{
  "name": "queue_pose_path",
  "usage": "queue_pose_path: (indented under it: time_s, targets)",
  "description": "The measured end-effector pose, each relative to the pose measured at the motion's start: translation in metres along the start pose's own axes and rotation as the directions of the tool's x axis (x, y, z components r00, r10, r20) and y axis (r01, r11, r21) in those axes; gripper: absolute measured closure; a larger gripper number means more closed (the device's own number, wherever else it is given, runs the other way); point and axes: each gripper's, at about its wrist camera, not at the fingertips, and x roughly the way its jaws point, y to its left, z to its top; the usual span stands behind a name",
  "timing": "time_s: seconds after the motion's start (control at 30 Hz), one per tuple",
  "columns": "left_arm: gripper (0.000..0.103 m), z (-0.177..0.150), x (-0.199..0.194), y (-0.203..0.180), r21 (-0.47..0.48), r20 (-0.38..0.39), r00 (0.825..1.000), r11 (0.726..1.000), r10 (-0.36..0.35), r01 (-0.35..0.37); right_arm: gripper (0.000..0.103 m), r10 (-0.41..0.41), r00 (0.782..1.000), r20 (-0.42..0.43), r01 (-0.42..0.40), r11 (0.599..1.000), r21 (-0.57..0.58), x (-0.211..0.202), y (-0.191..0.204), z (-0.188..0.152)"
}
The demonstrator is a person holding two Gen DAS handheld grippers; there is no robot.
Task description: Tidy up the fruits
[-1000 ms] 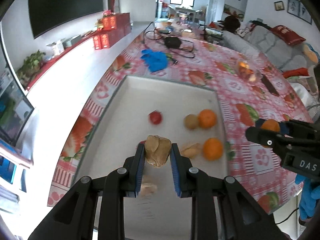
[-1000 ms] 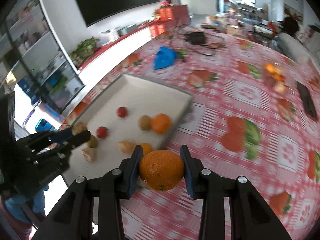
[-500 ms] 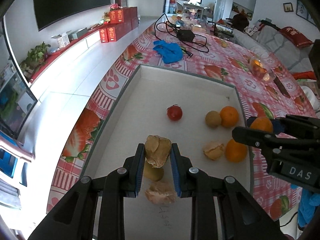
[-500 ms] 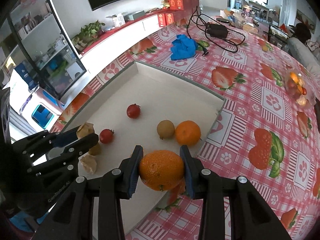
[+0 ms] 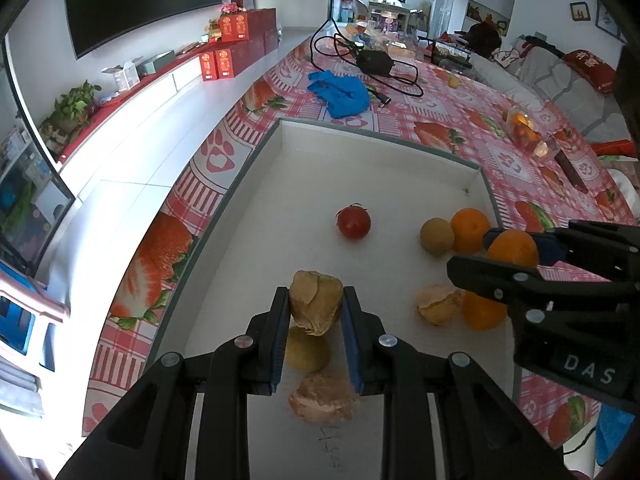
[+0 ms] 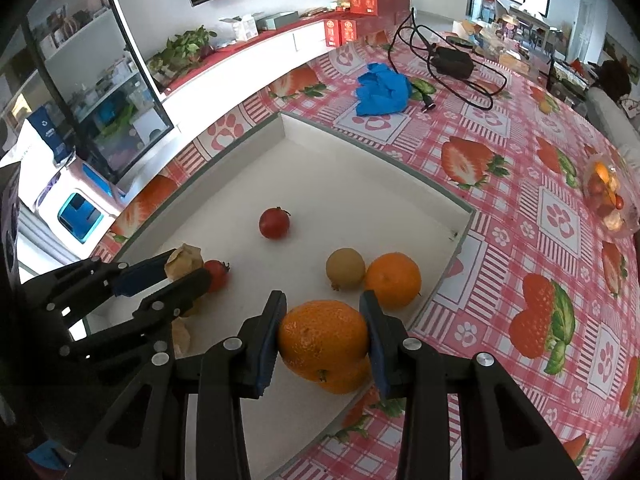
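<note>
Over the near left part of the white tray point(image 5: 360, 152), my left gripper point(image 5: 315, 294) is shut on a papery husked fruit point(image 5: 316, 308). Under it lie a yellow-green fruit point(image 5: 307, 350) and another husked fruit point(image 5: 324, 398). My right gripper point(image 6: 323, 308) is shut on an orange point(image 6: 323, 338), held above a second orange point(image 6: 346, 378) at the tray's near right edge. In the tray sit a red tomato point(image 6: 274, 222), a small tomato point(image 6: 217, 274), a brown kiwi point(image 6: 345, 269) touching an orange point(image 6: 393, 280), and a third husked fruit point(image 5: 438, 304).
The tray sits on a red strawberry-print tablecloth point(image 6: 532, 208), close to the table's left edge. Beyond it lie a blue cloth point(image 5: 340, 94) and a black adapter with cables point(image 5: 374, 62). A clear bag of fruit point(image 5: 524, 132) and a dark flat object point(image 5: 570, 168) lie to the right.
The right gripper has carried its orange leftward from above the tablecloth to above the tray's right edge. The left gripper, still holding the husked fruit, has come lower over the tray.
</note>
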Motion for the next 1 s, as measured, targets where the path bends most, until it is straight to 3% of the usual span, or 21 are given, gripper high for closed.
queue_pose_path:
  time_s: [0.17, 0.27, 0.33, 0.37, 0.43, 0.57, 0.63, 0.67, 0.7, 0.87, 1.0]
  targets:
    - [0.072, 0.002, 0.001, 0.0, -0.003, 0.003, 1.0, 1.0, 0.007, -0.007, 0.063, 0.004, 1.0, -0.024, -0.004, 1.0, 0.013, 0.01, 0.002, 0.005]
    - [0.057, 0.001, 0.0, 0.0, 0.002, 0.003, 1.0, 1.0, 0.024, -0.024, 0.062, 0.008, 1.0, -0.03, -0.008, 1.0, 0.009, 0.01, 0.004, 0.006]
    - [0.027, 0.0, 0.0, 0.002, -0.003, 0.005, 0.999, 0.999, 0.035, -0.035, 0.054, 0.013, 1.0, -0.023, -0.013, 1.0, 0.003, 0.007, 0.005, 0.006]
    - [0.024, -0.001, -0.003, 0.003, -0.015, 0.015, 0.999, 0.999, 0.037, -0.037, 0.049, 0.021, 1.0, -0.016, -0.021, 1.0, -0.001, 0.005, 0.006, 0.006]
    - [0.023, -0.002, -0.005, 0.004, -0.023, 0.024, 0.999, 0.999, 0.034, -0.033, 0.024, 0.013, 1.0, 0.007, -0.013, 1.0, -0.012, -0.002, 0.008, 0.007]
    - [0.019, -0.004, -0.008, 0.002, -0.022, 0.013, 1.0, 0.999, 0.029, -0.029, 0.022, 0.001, 1.0, 0.028, 0.0, 0.999, -0.034, -0.012, 0.013, 0.009]
    - [0.007, -0.005, -0.012, 0.002, -0.027, 0.028, 0.999, 0.999, 0.026, -0.025, 0.022, -0.014, 0.999, 0.029, 0.015, 0.999, -0.036, -0.016, 0.013, 0.009]
    - [0.003, -0.005, -0.015, 0.002, -0.033, 0.036, 0.999, 0.999, 0.025, -0.024, 0.018, -0.02, 0.999, 0.026, 0.021, 0.999, -0.034, -0.018, 0.013, 0.009]
    - [0.0, -0.005, -0.018, 0.002, -0.039, 0.046, 0.999, 0.999, 0.029, -0.027, 0.0, -0.028, 0.999, 0.017, 0.029, 0.999, -0.028, -0.019, 0.012, 0.008]
    - [0.0, -0.007, -0.025, 0.0, -0.037, 0.027, 0.997, 0.997, 0.066, -0.065, 0.0, -0.032, 1.0, -0.001, 0.032, 0.999, -0.019, -0.027, 0.006, 0.007]
    - [0.0, -0.008, -0.029, 0.001, -0.06, 0.01, 0.999, 0.998, 0.031, -0.03, 0.0, -0.055, 0.998, -0.016, 0.054, 0.998, -0.031, -0.031, 0.007, 0.004]
